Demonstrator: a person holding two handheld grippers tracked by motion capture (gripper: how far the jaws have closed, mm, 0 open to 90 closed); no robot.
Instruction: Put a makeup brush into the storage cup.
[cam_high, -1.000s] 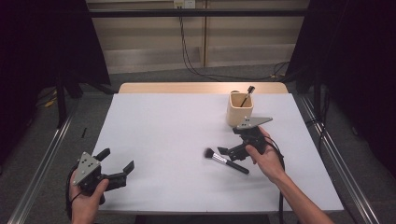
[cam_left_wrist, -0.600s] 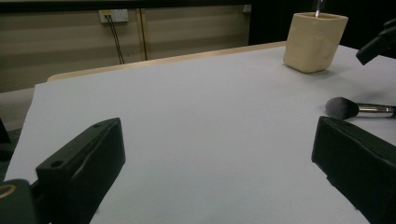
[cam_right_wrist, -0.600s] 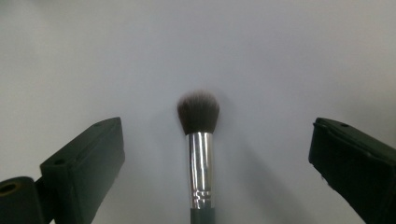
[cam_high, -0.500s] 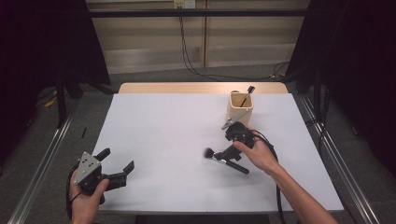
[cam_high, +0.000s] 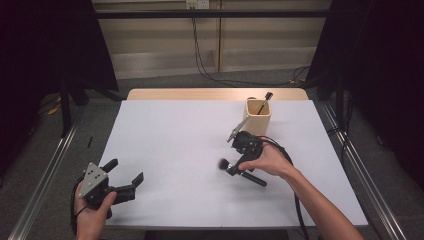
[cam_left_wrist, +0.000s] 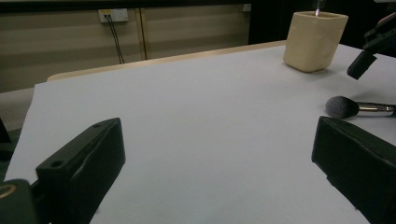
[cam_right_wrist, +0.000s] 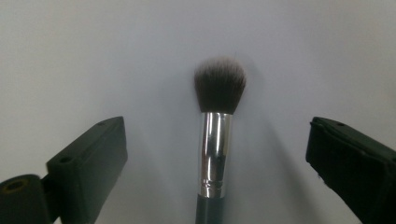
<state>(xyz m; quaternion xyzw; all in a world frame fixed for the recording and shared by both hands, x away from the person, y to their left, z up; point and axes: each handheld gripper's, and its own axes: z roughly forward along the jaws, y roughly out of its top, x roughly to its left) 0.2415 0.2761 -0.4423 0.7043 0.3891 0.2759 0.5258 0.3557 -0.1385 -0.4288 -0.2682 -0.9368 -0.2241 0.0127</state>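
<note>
White sheeting is covering the table, and every place below is being given against the beige cup standing near the table's far edge.

Far to the left of the cup and much nearer the person, the left gripper is being held in the left hand at the near edge of the table, its jaws standing wide apart with nothing between them. From the left gripper view the cup is sitting far ahead on the right, and the brush head is lying on the sheet nearer than it.

Moving right, a makeup brush is lying flat on the sheet, on the near side of the cup and slightly left of it, its dark bristles pointing left and its black handle running toward the person's right. The right gripper is hanging directly over it, held in the right hand. In the right gripper view the brush is lying midway between the two jaws, which have just been closing slightly yet are standing well apart, neither pad touching the silver ferrule.

Inside the cup, another black-handled tool is leaning against the rim.
</note>
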